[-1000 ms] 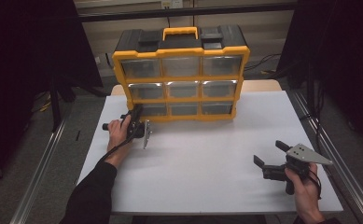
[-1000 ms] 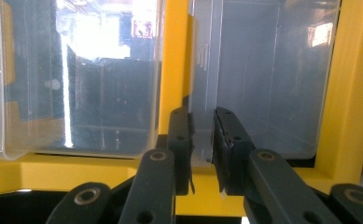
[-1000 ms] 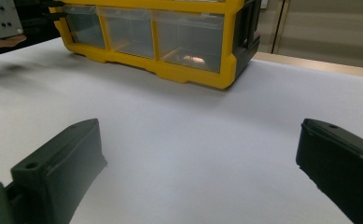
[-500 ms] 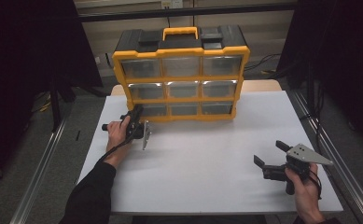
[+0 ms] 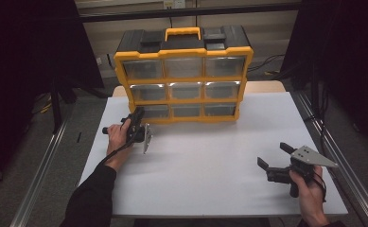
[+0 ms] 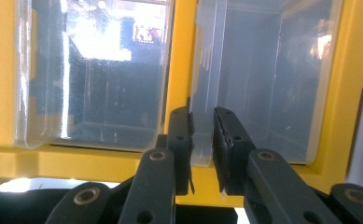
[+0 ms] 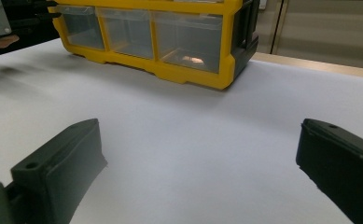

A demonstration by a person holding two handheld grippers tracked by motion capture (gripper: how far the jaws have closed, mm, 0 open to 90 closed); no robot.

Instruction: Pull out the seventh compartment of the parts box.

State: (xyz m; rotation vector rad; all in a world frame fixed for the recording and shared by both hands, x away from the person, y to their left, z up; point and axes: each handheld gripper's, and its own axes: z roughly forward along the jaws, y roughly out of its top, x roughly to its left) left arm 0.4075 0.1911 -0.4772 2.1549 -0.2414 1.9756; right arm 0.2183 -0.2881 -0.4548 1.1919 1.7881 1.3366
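— While the yellow drawer box point(image 5: 184, 75) stands at the bench's point(image 5: 210, 165) back, what's pinched?
— The left hand-held gripper point(image 6: 201, 140) pinches its bottom-left drawer point(image 6: 258, 79). The right hand-held gripper point(image 5: 272, 160) is spread wide, well apart from the box.

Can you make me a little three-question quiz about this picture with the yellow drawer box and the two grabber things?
1. True or false: the left hand-held gripper is shut on the edge of a clear drawer in the bottom row of the yellow box.
2. The jaws of the right hand-held gripper stand: A) open over the white table, B) shut on a drawer, C) shut on the box's handle.
3. How many drawers are in each row of the box?

Key: 1 true; 2 A; 3 three.
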